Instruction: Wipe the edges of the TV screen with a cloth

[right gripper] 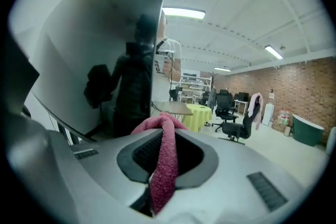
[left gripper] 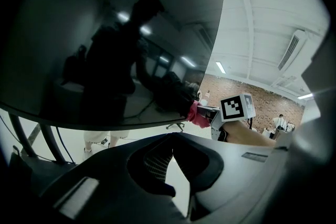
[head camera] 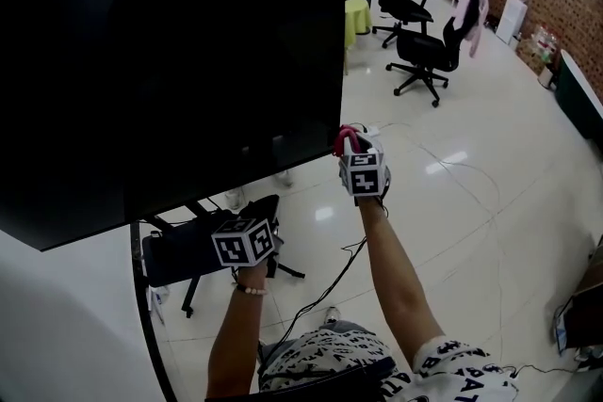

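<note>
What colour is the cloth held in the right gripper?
Dark pink cloth; the right gripper view shows it best.

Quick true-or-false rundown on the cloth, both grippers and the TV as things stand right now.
1. The right gripper clamps the pink cloth. True.
2. The left gripper holds a second cloth. False: its jaws are together with nothing between them.
3. The cloth is at the top edge of the TV screen. False: it is by the lower right corner.
4. In the head view, the left gripper sits below the screen's bottom edge. True.
</note>
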`<state>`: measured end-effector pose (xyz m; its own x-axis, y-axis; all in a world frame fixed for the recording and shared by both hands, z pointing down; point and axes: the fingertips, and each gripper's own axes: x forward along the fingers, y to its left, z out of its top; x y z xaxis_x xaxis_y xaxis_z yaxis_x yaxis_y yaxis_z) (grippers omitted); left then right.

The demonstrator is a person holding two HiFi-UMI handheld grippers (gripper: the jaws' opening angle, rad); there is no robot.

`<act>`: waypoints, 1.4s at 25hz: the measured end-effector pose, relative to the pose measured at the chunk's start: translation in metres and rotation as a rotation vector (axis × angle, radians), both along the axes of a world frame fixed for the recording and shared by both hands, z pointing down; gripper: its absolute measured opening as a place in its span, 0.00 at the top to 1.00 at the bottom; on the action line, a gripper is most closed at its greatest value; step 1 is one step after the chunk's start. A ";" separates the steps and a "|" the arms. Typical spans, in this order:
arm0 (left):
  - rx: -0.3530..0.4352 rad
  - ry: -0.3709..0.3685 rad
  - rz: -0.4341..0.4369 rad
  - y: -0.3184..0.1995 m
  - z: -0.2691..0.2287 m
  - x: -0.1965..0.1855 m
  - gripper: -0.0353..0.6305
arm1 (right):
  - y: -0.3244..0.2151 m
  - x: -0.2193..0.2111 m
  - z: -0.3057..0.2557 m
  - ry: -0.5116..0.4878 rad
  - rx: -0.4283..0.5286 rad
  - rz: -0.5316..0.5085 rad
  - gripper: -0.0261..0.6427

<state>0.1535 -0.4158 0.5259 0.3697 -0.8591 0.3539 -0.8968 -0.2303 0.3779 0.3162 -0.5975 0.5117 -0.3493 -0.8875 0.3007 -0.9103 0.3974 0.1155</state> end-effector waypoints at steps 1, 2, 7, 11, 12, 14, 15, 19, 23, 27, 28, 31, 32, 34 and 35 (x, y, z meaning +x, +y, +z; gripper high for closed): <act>-0.001 -0.012 -0.002 0.001 -0.003 0.000 0.95 | 0.002 0.001 -0.011 -0.010 0.017 -0.002 0.87; 0.004 -0.021 -0.001 0.000 -0.008 0.001 0.95 | 0.003 0.003 -0.024 -0.023 0.034 -0.003 0.87; 0.042 -0.034 0.025 -0.015 -0.032 0.006 0.95 | -0.011 0.018 -0.087 -0.030 0.137 0.032 0.87; 0.064 -0.033 0.020 -0.005 -0.033 -0.022 0.95 | 0.002 0.005 -0.084 -0.070 0.138 0.040 0.87; 0.069 -0.028 0.014 -0.002 -0.034 -0.029 0.95 | 0.010 0.003 -0.089 -0.081 0.159 0.037 0.87; 0.079 -0.022 -0.003 0.002 -0.036 -0.042 0.95 | 0.028 -0.001 -0.097 -0.108 0.189 0.022 0.87; 0.091 -0.022 -0.014 0.004 -0.039 -0.049 0.95 | 0.038 -0.005 -0.100 -0.126 0.194 0.005 0.87; 0.128 -0.024 -0.046 0.015 -0.043 -0.074 0.95 | 0.082 -0.041 -0.094 -0.210 0.160 -0.111 0.87; 0.140 -0.021 -0.058 0.024 -0.045 -0.092 0.95 | 0.115 -0.075 -0.094 -0.223 0.154 -0.189 0.87; 0.156 -0.003 -0.033 0.017 -0.033 -0.118 0.95 | 0.110 -0.101 -0.084 -0.224 0.182 -0.159 0.87; 0.155 0.001 -0.024 0.020 -0.027 -0.125 0.95 | 0.107 -0.106 -0.073 -0.223 0.175 -0.134 0.87; 0.146 -0.021 -0.009 0.036 -0.028 -0.128 0.95 | 0.096 -0.074 -0.073 -0.215 0.169 -0.025 0.87; 0.148 -0.031 -0.002 0.040 -0.035 -0.119 0.95 | 0.091 -0.054 -0.078 -0.203 0.169 0.014 0.87; 0.155 -0.043 0.017 0.042 -0.048 -0.096 0.95 | 0.077 -0.016 -0.082 -0.174 0.154 0.084 0.87; 0.158 -0.045 0.030 0.040 -0.051 -0.085 0.95 | 0.068 -0.003 -0.079 -0.162 0.140 0.111 0.87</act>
